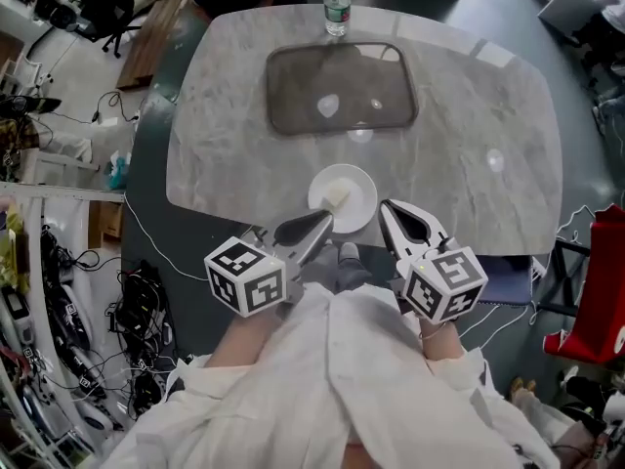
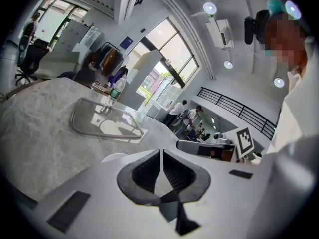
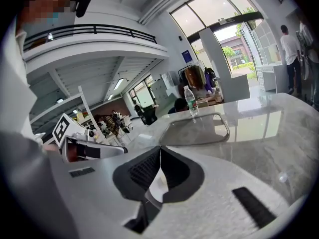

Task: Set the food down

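We saw a water bottle [image 1: 336, 6] at top centre, a dark tray [image 1: 342, 88] just below it, a marble table [image 1: 488, 154] under both, tangled cables [image 1: 145, 299] at lower left

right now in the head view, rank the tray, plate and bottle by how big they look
1. tray
2. plate
3. bottle, though it is farthest from the camera, so less sure

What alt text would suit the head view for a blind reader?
A white plate holding a pale piece of food sits near the front edge of the marble table, with the left gripper and right gripper, both shut, at either side. Beyond lie a dark tray and water bottle.
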Available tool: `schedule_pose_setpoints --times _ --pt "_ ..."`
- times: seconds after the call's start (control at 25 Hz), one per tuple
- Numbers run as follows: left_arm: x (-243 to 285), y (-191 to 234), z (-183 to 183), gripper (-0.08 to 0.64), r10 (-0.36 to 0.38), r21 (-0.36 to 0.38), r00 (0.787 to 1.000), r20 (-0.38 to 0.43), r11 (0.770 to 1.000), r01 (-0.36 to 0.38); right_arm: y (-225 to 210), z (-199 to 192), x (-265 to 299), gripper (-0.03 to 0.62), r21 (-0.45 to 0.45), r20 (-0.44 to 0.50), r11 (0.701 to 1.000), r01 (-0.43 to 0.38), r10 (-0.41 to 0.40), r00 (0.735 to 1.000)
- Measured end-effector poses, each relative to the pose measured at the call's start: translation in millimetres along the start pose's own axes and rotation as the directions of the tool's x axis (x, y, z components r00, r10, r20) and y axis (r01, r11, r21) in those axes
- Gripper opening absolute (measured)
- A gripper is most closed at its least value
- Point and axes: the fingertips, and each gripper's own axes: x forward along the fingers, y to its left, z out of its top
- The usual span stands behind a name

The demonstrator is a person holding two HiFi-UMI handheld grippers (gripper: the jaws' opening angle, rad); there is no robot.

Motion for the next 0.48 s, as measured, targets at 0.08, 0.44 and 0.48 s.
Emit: schedule_pose_setpoints --times 0.08,0.44,0.48 --pt "-3 5 -6 0.029 0.007 -0.022 1.000 -0.011 1.000 -0.007 0 -6 3 0.003 0.007 -0.016 1.000 0.002 -0.002 1.000" --pt "-3 41 -10 0.029 0.067 -0.076 0.998 -0.022 0.995 -0.068 -8 -23 19 0.003 0.035 -0.075 0.999 0.031 -0.029 0.997" --pt "-4 43 -10 0.029 0.071 -0.082 0.997 -0.023 0.994 -0.072 -10 -25 19 0.003 0.040 -0.085 0.999 0.037 -0.034 0.996"
